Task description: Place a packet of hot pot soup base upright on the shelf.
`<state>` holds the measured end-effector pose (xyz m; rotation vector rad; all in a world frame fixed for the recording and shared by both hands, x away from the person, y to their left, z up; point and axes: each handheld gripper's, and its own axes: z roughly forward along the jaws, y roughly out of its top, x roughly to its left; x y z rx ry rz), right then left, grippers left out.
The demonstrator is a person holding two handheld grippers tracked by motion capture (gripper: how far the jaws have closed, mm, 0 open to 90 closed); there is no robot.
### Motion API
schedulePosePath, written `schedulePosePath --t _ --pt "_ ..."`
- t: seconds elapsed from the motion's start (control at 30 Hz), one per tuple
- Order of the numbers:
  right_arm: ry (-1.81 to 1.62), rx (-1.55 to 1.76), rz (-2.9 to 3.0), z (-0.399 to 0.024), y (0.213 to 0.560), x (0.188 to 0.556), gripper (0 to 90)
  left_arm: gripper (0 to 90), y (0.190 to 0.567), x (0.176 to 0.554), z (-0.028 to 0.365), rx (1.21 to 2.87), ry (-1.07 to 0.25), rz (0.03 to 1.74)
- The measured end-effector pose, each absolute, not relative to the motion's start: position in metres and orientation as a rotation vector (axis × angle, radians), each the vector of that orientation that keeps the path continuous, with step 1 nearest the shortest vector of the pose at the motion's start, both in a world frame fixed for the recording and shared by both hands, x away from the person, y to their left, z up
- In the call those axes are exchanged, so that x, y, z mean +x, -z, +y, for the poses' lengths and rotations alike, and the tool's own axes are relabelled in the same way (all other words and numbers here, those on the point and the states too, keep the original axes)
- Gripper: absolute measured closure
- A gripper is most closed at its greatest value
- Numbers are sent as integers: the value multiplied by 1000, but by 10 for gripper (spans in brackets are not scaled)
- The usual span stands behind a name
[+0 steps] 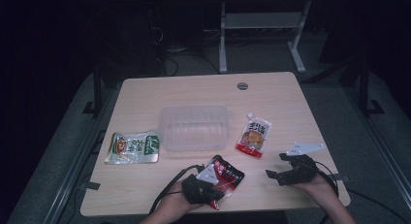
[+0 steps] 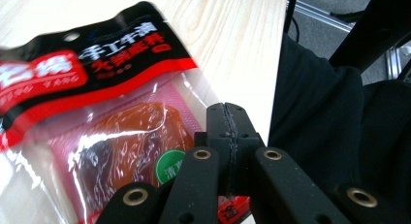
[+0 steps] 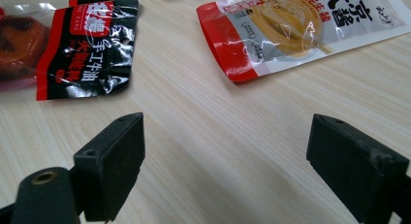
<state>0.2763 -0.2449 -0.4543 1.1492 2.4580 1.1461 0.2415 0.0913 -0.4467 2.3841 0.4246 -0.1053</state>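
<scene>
High view: left tool (image 1: 213, 199) gripping red-black packet (image 1: 228, 173)

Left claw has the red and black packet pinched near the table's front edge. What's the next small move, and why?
Probably lift the red and black packet and carry it toward the clear plastic tub. The left claw is shut on its edge, the tub sits open just beyond, and the right claw hangs open, holding nothing.

Black hand-held gripper (image 2: 228, 122), brass-ringed screw holes, trailing cable.
</scene>
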Motion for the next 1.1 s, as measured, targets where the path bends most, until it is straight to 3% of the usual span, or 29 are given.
schedulePosePath --t 1.1 --pt "-1168 1165 2414 -244 453 274 131 897 439 261 139 2375 21 542"
